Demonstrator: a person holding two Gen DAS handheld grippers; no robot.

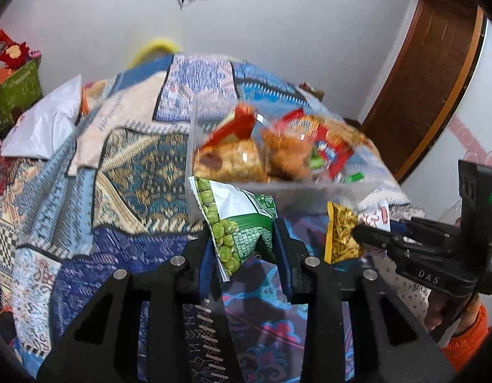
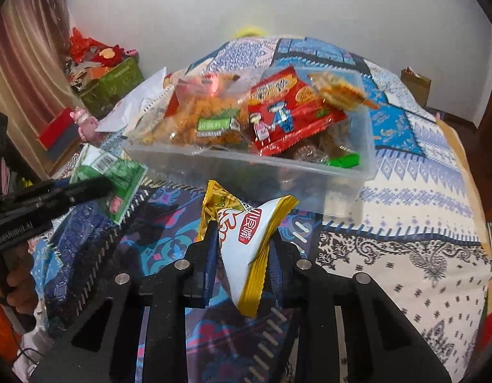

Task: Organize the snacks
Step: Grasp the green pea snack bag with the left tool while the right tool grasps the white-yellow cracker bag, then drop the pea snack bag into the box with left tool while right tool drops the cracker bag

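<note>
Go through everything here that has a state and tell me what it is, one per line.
Left gripper: shut on the pea bag, held above the bed.
Pea bag: sealed, clamped, off the bed.
Right gripper: shut on the yellow bag.
Yellow bag: sealed, clamped, short of the bin.
Bin: no lid on it, piled with snack packs.
Red pack: lying on top of the pile.

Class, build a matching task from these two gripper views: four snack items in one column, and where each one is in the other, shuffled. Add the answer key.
Column A
1. green pea packet
2. yellow-and-white packet
3. red cartoon packet
4. clear bin

Column B
a. lying in the bin
b. held in the left gripper
c. standing on the bedspread
d. held in the right gripper

Pairs: 1-b, 2-d, 3-a, 4-c
</note>
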